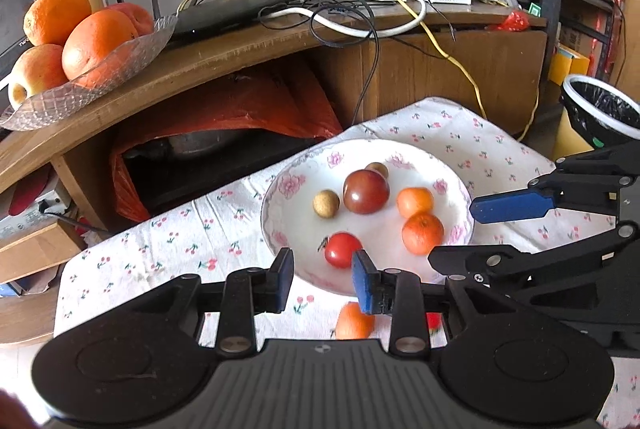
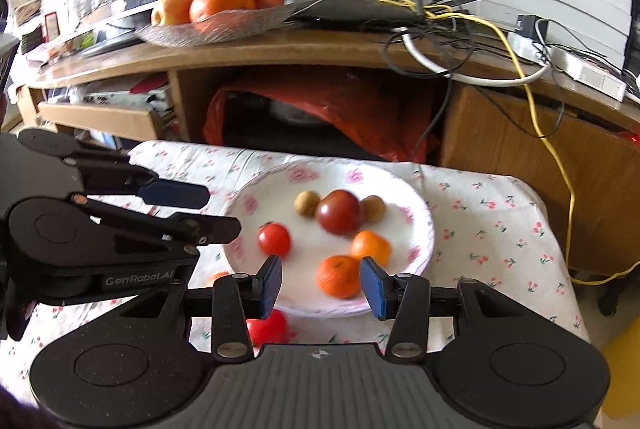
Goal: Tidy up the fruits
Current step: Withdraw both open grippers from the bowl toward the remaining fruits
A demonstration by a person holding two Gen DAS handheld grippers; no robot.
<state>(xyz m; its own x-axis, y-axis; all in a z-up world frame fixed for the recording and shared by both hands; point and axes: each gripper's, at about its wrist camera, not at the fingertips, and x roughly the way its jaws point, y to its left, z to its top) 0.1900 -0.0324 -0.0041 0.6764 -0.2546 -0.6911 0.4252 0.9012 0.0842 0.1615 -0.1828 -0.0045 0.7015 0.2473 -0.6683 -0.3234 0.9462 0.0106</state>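
A white floral plate point(image 1: 294, 207) point(image 2: 416, 205) sits on the cherry-print cloth. It holds a dark red plum point(image 1: 366, 191) point(image 2: 339, 211), two tangerines point(image 1: 422, 232) point(image 2: 338, 276), a red tomato point(image 1: 342, 249) point(image 2: 274, 239) and two small brown longans point(image 1: 326, 203) point(image 2: 307, 203). A tangerine point(image 1: 354, 321) and a red tomato point(image 2: 267, 327) lie on the cloth in front of the plate. My left gripper point(image 1: 323, 279) is open and empty over the plate's near rim. My right gripper point(image 2: 320, 285) is open and empty, with a tangerine between its pads.
A glass dish point(image 1: 100, 81) point(image 2: 216, 25) with oranges and apples sits on the wooden shelf, next to a router point(image 2: 356, 11) and tangled cables. A red bag point(image 1: 224, 109) fills the cubby below. A bin with a black liner point(image 1: 604, 109) stands at the right.
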